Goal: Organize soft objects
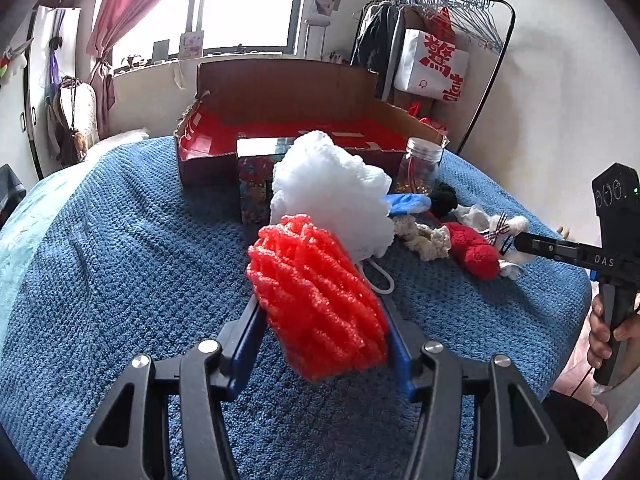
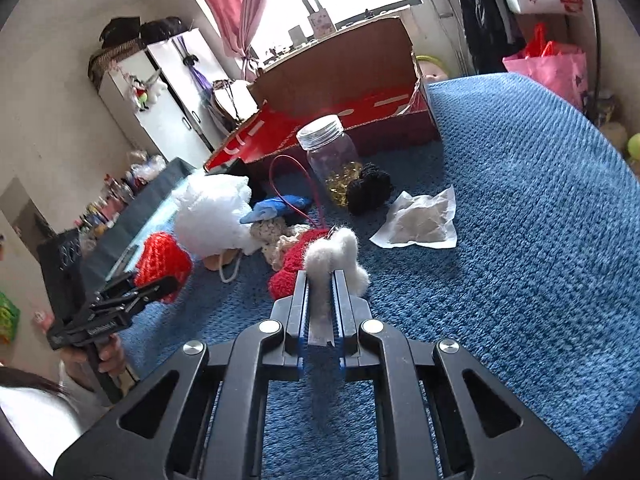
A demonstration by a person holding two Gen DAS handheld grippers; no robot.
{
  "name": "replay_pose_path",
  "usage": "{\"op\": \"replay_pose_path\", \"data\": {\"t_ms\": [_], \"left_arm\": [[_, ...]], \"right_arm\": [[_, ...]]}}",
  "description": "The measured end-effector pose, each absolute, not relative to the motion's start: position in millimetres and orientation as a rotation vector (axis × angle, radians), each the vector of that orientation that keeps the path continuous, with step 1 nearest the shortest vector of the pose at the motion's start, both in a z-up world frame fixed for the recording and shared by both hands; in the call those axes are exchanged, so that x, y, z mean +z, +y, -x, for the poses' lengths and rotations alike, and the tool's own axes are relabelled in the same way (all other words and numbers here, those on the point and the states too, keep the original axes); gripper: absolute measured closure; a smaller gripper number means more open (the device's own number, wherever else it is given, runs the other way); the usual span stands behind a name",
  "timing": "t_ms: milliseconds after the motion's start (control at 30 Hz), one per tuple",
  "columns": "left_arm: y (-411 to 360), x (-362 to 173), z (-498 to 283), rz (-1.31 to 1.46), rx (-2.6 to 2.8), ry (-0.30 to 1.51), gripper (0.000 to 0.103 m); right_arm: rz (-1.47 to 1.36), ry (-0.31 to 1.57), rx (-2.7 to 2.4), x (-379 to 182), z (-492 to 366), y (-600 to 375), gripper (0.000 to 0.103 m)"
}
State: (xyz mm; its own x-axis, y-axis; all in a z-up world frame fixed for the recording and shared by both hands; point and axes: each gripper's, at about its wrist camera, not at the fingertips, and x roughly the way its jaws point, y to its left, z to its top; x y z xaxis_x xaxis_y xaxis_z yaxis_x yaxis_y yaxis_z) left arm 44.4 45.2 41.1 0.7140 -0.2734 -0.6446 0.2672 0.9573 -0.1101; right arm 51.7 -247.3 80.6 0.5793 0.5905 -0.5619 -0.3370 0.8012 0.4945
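Red puff (image 1: 320,300) between tool (image 1: 322,320) pads

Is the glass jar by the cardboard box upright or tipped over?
Upright: the glass jar stands on the blue blanket, metal lid on top, yellow bits at its bottom.

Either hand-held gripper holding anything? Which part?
Left hand-held gripper clamps the red mesh pouf across its sides. Right hand-held gripper pinches the white fluffy toy by its lower end.
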Motion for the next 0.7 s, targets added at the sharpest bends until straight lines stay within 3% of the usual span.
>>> {"op": "replay_pose_path", "data": {"t_ms": [700], "left_arm": [[55.4,55.1,-39.8,-0.003,-0.270,0.689,0.046]], "right_arm": [[-0.341,0.741,0.527,94.4,-50.4,-256.5,0.093]]}}
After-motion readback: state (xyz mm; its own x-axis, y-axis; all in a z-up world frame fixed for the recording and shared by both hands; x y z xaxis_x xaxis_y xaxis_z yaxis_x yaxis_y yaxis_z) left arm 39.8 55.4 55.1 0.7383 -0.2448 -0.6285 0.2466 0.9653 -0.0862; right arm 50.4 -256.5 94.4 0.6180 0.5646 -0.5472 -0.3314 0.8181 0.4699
